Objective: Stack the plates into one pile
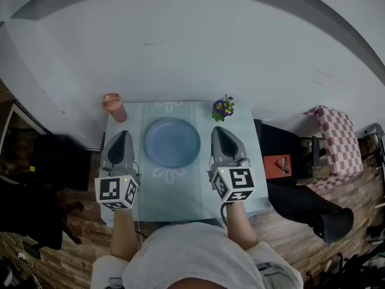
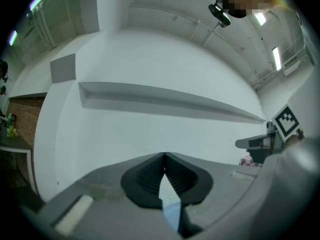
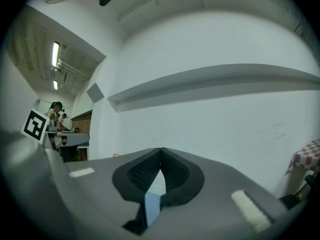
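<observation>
**Plates (image 1: 172,142) look like one pile, mid-table**

Head view: I see a single blue round at the middle of the table (image 1: 180,203) and no stray plate elsewhere, so I judge the stacking done. How many it holds I cannot tell. The left gripper (image 1: 120,133) and right gripper (image 1: 218,130) flank it, each apart from it, by the side edges.

Left gripper view: the jaws meet at the tips and hold nothing.

Right gripper view: the jaws are likewise closed and empty.

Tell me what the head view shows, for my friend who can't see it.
A round blue plate lies in the middle of a pale cloth, with the person's left gripper and right gripper held either side of it, jaws together and empty. A pink cup stands at the far left corner, purple flowers at the far right.
</observation>
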### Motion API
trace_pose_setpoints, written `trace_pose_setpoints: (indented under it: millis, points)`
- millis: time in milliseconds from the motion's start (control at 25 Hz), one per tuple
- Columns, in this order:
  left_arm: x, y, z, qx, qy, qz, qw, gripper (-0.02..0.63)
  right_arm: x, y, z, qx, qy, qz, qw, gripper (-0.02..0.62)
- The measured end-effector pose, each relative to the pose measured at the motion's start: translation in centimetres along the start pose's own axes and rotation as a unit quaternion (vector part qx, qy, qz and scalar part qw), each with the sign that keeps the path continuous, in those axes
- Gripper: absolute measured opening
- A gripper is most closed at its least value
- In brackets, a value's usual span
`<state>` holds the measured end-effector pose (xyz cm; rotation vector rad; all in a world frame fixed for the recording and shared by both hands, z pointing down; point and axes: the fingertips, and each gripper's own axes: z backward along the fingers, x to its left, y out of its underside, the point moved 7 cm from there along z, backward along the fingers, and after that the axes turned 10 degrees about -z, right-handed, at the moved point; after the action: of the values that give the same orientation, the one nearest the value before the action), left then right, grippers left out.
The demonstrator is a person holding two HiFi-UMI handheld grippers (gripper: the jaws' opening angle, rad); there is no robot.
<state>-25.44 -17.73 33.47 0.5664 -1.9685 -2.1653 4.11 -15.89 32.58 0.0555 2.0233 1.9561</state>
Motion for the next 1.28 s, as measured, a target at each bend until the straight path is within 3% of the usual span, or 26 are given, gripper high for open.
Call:
trace_pose_setpoints:
  millis: [360, 720, 1280]
  points:
    - [0.2, -1.4, 0.8, -0.032, 0.004, 0.020, 0.9993, 0.005, 0.3, -0.5, 1.5, -0.022, 0.012, 0.014, 1.000, 0.001]
    - [0.2, -1.6, 1.0, -0.035, 0.011, 0.002, 0.9993, 0.005, 1.1, -0.7, 1.9, -0.027, 0.010, 0.021, 0.999, 0.001]
    - [0.5, -1.3, 0.8, -0.038, 0.020, 0.020, 0.9989, 0.005, 1.5, -0.9, 2.0, -0.034, 0.006, 0.003, 0.999, 0.000]
